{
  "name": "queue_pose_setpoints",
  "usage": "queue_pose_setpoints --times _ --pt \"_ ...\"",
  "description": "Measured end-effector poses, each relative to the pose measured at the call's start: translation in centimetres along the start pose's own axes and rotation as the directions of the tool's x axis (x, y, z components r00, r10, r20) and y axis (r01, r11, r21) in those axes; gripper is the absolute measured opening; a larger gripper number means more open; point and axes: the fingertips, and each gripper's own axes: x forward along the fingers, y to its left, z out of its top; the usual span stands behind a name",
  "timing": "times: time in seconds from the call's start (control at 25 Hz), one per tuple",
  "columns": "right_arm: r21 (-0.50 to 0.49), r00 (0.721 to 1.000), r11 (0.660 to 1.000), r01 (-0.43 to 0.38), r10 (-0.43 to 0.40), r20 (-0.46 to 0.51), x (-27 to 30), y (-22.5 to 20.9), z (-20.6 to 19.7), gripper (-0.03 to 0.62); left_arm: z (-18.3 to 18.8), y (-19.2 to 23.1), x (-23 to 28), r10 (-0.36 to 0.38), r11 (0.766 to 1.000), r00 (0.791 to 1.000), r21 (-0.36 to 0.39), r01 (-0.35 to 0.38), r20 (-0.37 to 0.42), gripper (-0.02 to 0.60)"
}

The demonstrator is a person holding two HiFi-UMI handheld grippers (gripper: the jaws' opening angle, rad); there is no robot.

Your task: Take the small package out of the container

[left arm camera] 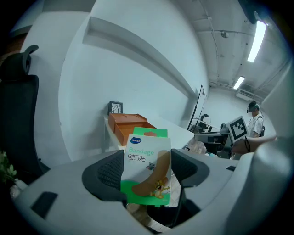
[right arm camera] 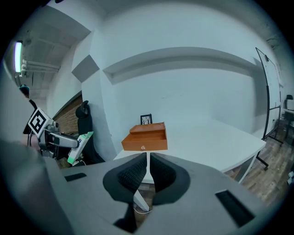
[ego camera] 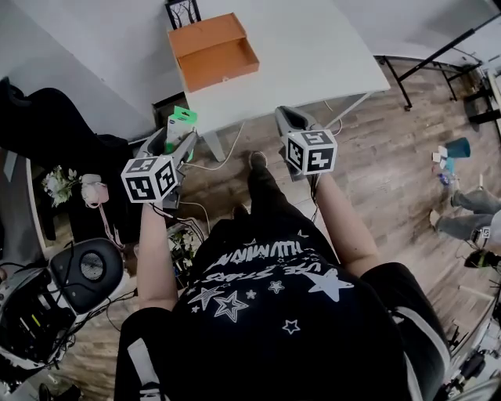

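My left gripper (left arm camera: 147, 170) is shut on a small green and white bandage package (left arm camera: 147, 167), held upright in the air short of the table; the head view shows the package (ego camera: 181, 123) sticking out past the left gripper (ego camera: 178, 149). The orange container (ego camera: 213, 51), a box with its drawer pulled open, stands on the white table (ego camera: 305, 55) at the far left corner, and it shows behind the package in the left gripper view as the container (left arm camera: 129, 125). My right gripper (right arm camera: 145, 173) is shut on nothing, held off the table's near edge, facing the container (right arm camera: 145, 137).
A black office chair (left arm camera: 16, 114) stands left of the table. A small framed picture (ego camera: 182, 11) sits behind the container. Cables, a black case and equipment lie on the wooden floor at the left (ego camera: 47, 301). Another person (left arm camera: 254, 120) stands at the far right.
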Motion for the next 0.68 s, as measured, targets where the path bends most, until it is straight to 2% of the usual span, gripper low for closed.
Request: queue_pose_setpoints --times 0.24,0.68 --pt "-0.007 1.000 1.000 -0.010 0.010 -0.015 0.8 1.0 -0.4 0.055 -1.7 0.8 0.1 0.021 0.999 1.000 -0.043 -0.021 -0.005 0.350" --pt "-0.017 0.999 1.000 -0.017 0.017 -0.038 2.2 1.8 -1.5 0.055 -2.7 2.1 0.7 0.030 0.998 0.999 -0.053 -0.030 -0.013 0.350"
